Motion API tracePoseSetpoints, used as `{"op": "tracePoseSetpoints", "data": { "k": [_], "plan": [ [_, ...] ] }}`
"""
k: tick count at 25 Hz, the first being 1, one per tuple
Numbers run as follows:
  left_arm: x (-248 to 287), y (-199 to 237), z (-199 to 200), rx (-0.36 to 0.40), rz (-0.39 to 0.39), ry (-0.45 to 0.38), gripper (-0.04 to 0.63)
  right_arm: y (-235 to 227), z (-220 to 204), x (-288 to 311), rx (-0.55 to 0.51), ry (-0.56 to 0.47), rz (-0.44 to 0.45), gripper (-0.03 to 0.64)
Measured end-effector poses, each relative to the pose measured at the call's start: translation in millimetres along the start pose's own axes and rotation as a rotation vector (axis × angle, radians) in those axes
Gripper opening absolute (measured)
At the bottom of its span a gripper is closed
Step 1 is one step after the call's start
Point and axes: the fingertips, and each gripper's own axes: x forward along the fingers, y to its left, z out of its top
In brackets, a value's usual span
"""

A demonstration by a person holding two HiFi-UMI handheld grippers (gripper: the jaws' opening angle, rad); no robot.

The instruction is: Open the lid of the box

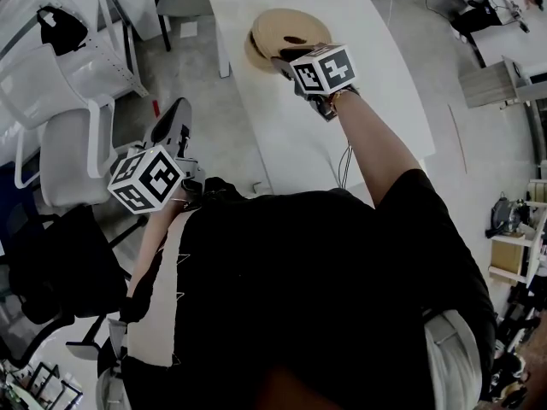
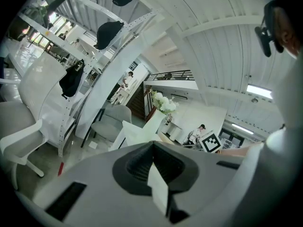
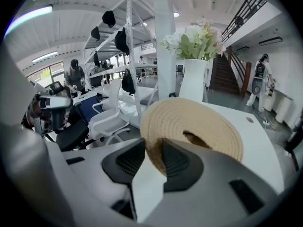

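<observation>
On the white table (image 1: 367,101), toward its far left part, lies the round woven lid (image 1: 286,26) of the box; a darker woven edge of the box body (image 1: 254,54) shows beneath the lid on its left side. The right gripper (image 1: 286,61) reaches to the lid's near rim. In the right gripper view, the right gripper (image 3: 154,150) has both jaws closed on that rim: the woven edge of the lid (image 3: 199,122) passes between the ribbed pads, which press on it from either side, partly apart by the thickness of the rim. The rest of the lid extends away from the jaws, with a dark slot (image 3: 196,138) just beyond them. A white vase of flowers (image 3: 193,79) stands behind the lid. The left gripper (image 1: 177,109) is held off the table, beside the person's body and near a white chair (image 1: 68,152), well apart from the lid. The left gripper (image 2: 153,150) has its jaws together with nothing between them.
</observation>
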Motion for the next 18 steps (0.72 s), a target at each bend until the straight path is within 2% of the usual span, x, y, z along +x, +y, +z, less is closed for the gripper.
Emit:
{"op": "tracePoseSetpoints", "data": {
  "k": [18],
  "plan": [
    [-11.5, -1.3, -1.4, 0.004, 0.010, -0.006, 0.009, 4.0, 11.2, -13.8, 0.008, -0.094, 0.003, 0.106]
  ]
}}
